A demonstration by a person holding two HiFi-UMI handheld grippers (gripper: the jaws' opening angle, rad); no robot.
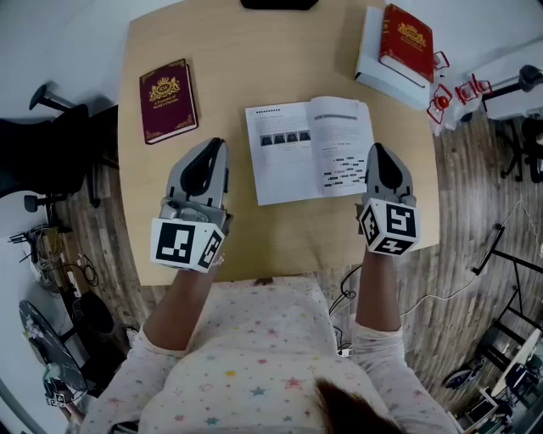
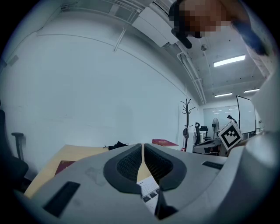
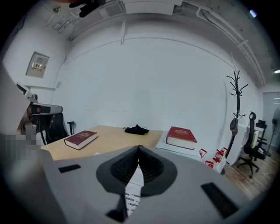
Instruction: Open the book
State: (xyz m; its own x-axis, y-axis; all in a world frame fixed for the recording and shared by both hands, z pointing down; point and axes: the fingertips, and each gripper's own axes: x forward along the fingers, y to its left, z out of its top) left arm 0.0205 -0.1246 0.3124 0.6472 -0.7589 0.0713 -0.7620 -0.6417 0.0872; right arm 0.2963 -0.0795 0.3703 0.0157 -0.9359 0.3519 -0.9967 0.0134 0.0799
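Observation:
An open white booklet (image 1: pixel 310 148) lies flat on the middle of the wooden table (image 1: pixel 280 237), its printed pages facing up. My left gripper (image 1: pixel 216 144) hovers to the left of it, jaws shut and empty. My right gripper (image 1: pixel 376 148) hangs by the booklet's right edge, also shut with nothing held. In the left gripper view the closed jaws (image 2: pixel 143 146) point level across the table, and a corner of the page (image 2: pixel 148 192) shows below them. The right gripper view shows its jaws (image 3: pixel 139 148) meeting above a printed page (image 3: pixel 133 188).
A closed maroon book (image 1: pixel 167 99) lies at the table's left. A red book (image 1: pixel 407 42) rests on a white box (image 1: pixel 369 59) at the far right corner. A black object (image 1: pixel 278 3) sits at the far edge. An office chair (image 1: pixel 51 144) stands left of the table.

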